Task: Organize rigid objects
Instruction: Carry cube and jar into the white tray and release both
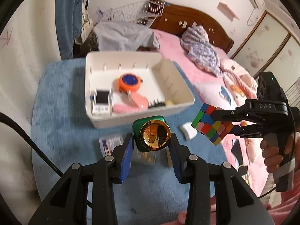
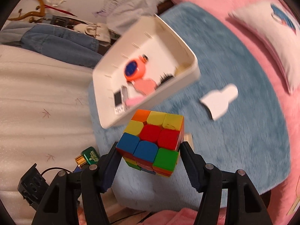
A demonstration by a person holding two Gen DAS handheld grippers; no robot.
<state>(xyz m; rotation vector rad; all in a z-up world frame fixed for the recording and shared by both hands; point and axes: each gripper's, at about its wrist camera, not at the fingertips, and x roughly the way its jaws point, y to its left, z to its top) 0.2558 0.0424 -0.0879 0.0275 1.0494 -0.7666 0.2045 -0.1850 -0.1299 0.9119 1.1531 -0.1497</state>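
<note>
A green bottle with a gold cap (image 1: 151,134) is clamped between the blue pads of the left gripper (image 1: 152,146) and is held in the air above the blue mat (image 1: 61,123), just near of the white bin (image 1: 97,116). A scrambled puzzle cube (image 2: 151,142) is gripped between the jaws of the right gripper (image 2: 150,159), lifted off the mat to the right of the bin's near right corner. In the left wrist view the cube (image 1: 212,124) is seen hanging beside the bottle, the two held well apart.

The sorting is judged to be partly done. Inside the bin, an orange round tape measure (image 1: 129,82) is lying towards the middle, a small white device with a dark screen (image 1: 102,101) at the near left, pink items (image 1: 131,103) in front of the tape measure, and a black comb-like piece (image 1: 156,105) at the near right wall. The far part of the bin is seen bare.

Work is still left. Both held objects are yet to be set inside the bin. On the mat a flat white piece (image 2: 219,101) is lying to the right of the bin, and a small clear packet (image 1: 110,142) is lying on the near left, below the left gripper. A pale wooden block (image 2: 188,138) is partly hidden behind the cube; what it is cannot be told for certain.
</note>
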